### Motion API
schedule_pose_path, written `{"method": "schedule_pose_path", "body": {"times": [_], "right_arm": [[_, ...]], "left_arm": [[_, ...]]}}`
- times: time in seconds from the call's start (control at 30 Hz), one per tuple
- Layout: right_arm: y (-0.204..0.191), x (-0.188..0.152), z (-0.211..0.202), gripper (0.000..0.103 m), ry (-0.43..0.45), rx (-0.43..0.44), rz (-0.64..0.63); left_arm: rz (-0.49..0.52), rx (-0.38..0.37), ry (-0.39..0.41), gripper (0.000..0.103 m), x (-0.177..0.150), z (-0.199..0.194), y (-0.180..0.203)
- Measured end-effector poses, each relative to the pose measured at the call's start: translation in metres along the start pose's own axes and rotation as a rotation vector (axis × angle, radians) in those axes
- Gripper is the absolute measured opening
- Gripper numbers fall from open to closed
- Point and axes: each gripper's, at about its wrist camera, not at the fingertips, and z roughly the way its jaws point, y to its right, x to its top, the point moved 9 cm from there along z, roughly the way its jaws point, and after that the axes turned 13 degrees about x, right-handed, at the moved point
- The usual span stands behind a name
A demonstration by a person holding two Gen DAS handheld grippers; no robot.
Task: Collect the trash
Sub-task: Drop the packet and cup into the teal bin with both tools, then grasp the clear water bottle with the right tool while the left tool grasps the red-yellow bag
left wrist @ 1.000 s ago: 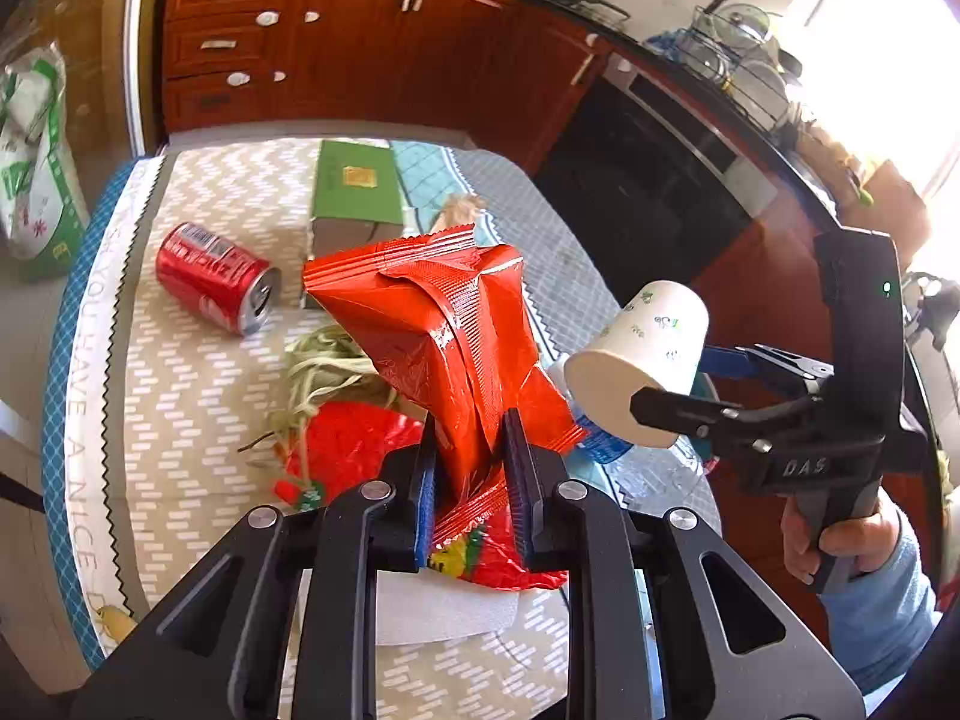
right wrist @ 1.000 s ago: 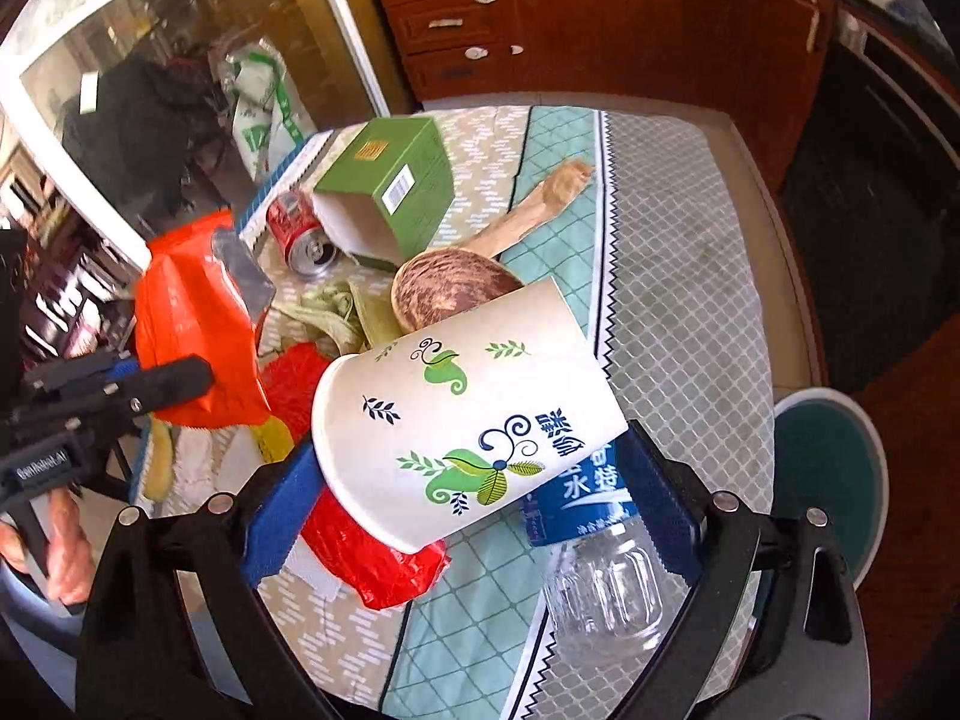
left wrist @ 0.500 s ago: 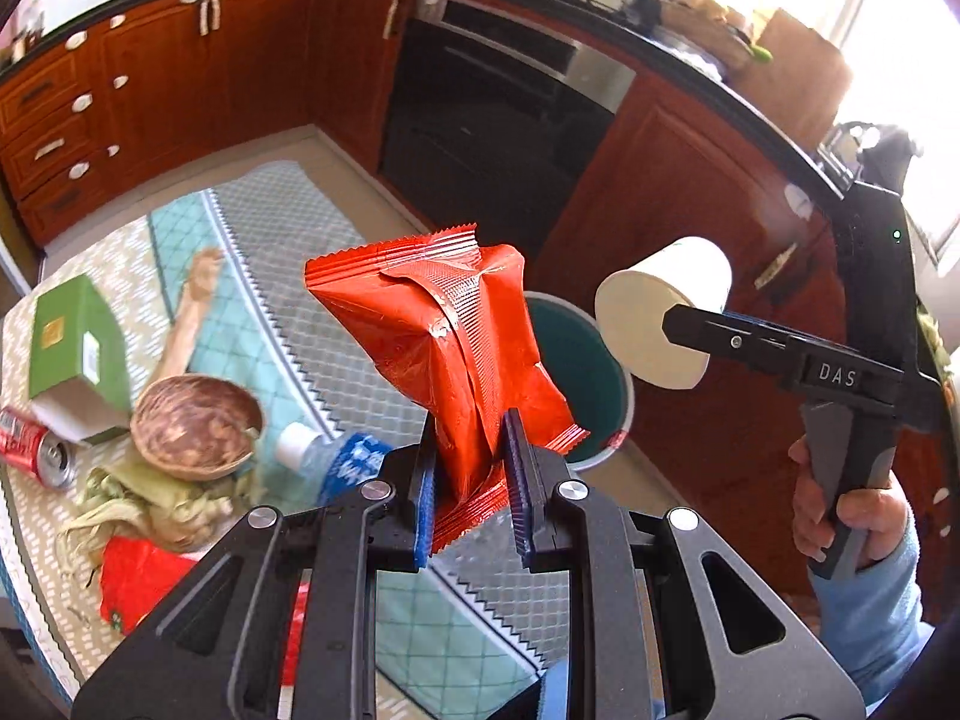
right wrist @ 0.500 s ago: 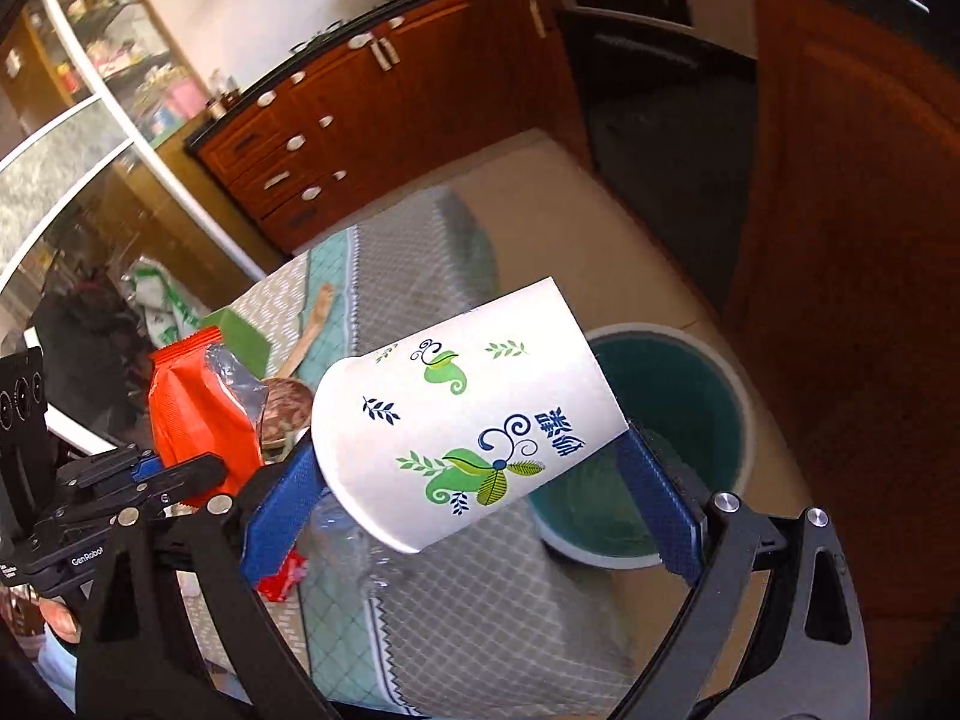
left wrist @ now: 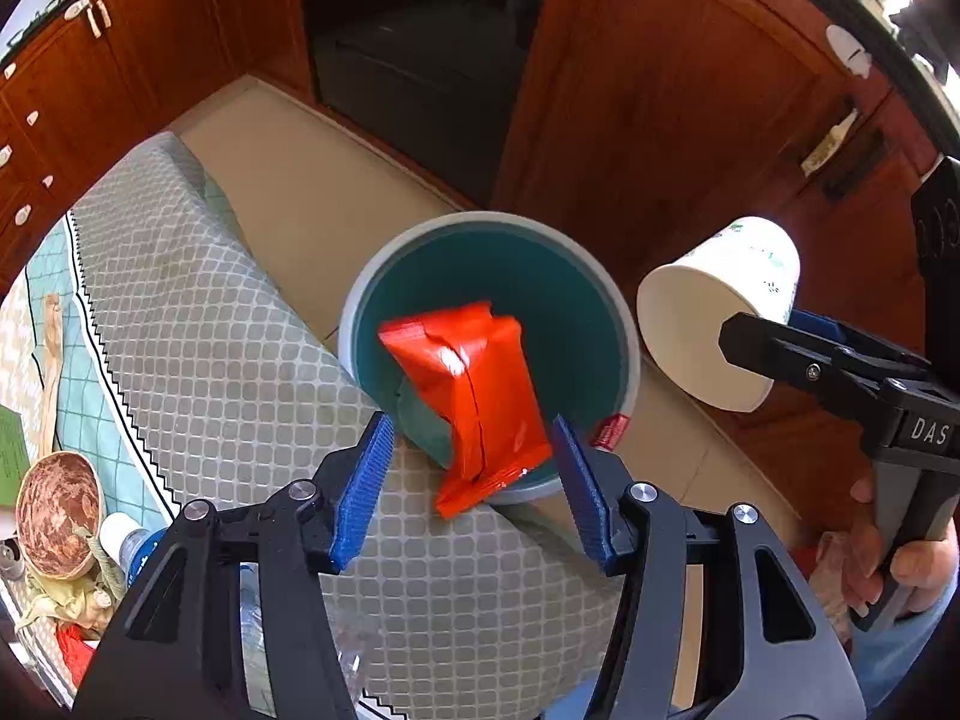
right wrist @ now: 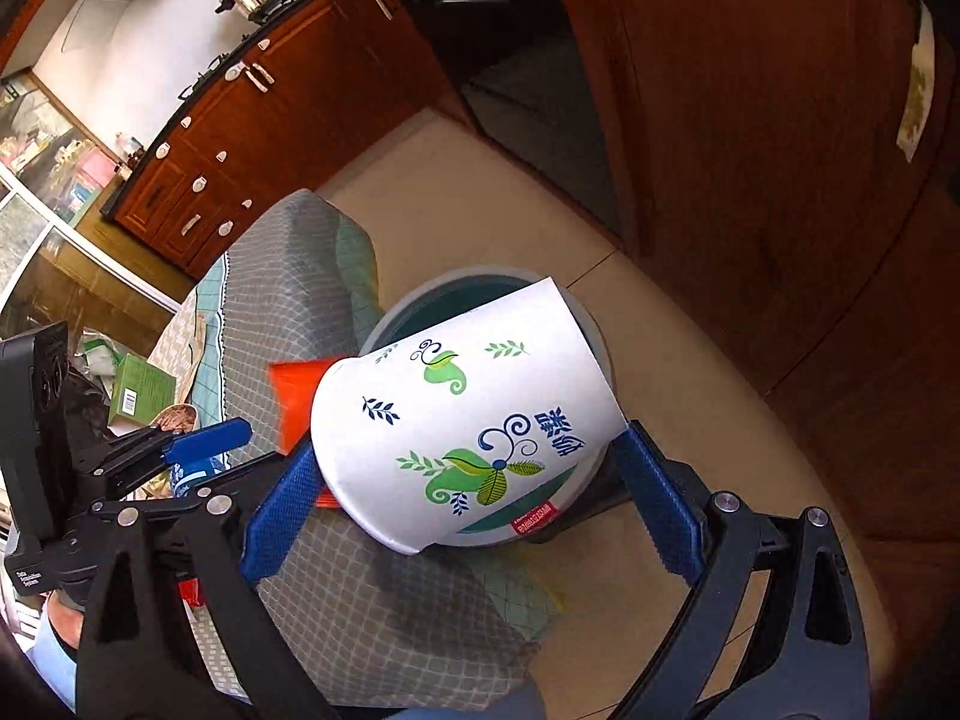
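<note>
My left gripper (left wrist: pixel 471 426) hangs over a teal trash bin (left wrist: pixel 480 219) on the floor beside the table. Its jaws are opening, and its blue pads (left wrist: pixel 366 480) stand clear of the red snack bag (left wrist: pixel 474 396). The bag drops between them, partly inside the bin. To the right, my right gripper (left wrist: pixel 768 330) is shut on a white paper cup (left wrist: pixel 720 312), tilted with its mouth toward the bin. In the right wrist view the cup (right wrist: pixel 468 420), printed with green leaves, sits between the blue pads of the right gripper (right wrist: pixel 468 444) above the bin (right wrist: pixel 588 324).
The table's grey and teal cloth (left wrist: pixel 198 330) overhangs right beside the bin. On the table lie a wooden bowl (left wrist: pixel 57 516), a plastic bottle (left wrist: pixel 126 540), a wooden spoon (left wrist: pixel 51 360) and a green box (right wrist: pixel 141 390). Dark wood cabinets (left wrist: pixel 660 90) and an oven stand behind.
Both grippers have swung from over the table to above the bin. The left jaws have spread apart and the red bag has slipped out of them, downward. The cup stays gripped.
</note>
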Motion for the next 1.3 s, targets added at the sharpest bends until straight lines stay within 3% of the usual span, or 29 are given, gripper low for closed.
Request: {"method": "schedule_pose_path", "body": {"times": [0.13,0.3,0.37,0.43,0.6,1.0,1.3], "right_arm": [[0.011,-0.006,0.024,0.091,-0.047,0.005,0.018],[0.013,-0.012,0.057,0.091,-0.107,0.007,0.043],[0.012,-0.016,0.07,0.092,-0.149,0.015,0.055],[0.014,-0.021,0.081,0.092,-0.194,0.027,0.094],[0.012,-0.023,0.087,0.096,-0.195,0.005,0.115],[-0.008,-0.022,0.077,0.096,-0.18,-0.036,0.054],[-0.057,-0.027,0.068,0.096,-0.153,-0.02,-0.085]], "left_arm": [[-0.036,0.02,-0.019,0.067,-0.001,0.006,-0.015],[-0.074,0.018,0.023,0.079,-0.001,-0.01,-0.033],[-0.088,0.022,0.043,0.094,-0.002,-0.017,-0.041],[-0.102,0.027,0.067,0.098,-0.004,-0.025,-0.044],[-0.126,0.022,0.067,0.099,-0.006,-0.031,-0.054],[-0.161,0.016,0.073,0.099,-0.026,-0.05,-0.072],[-0.239,0.095,0.077,0.099,-0.065,-0.077,-0.132]]}}
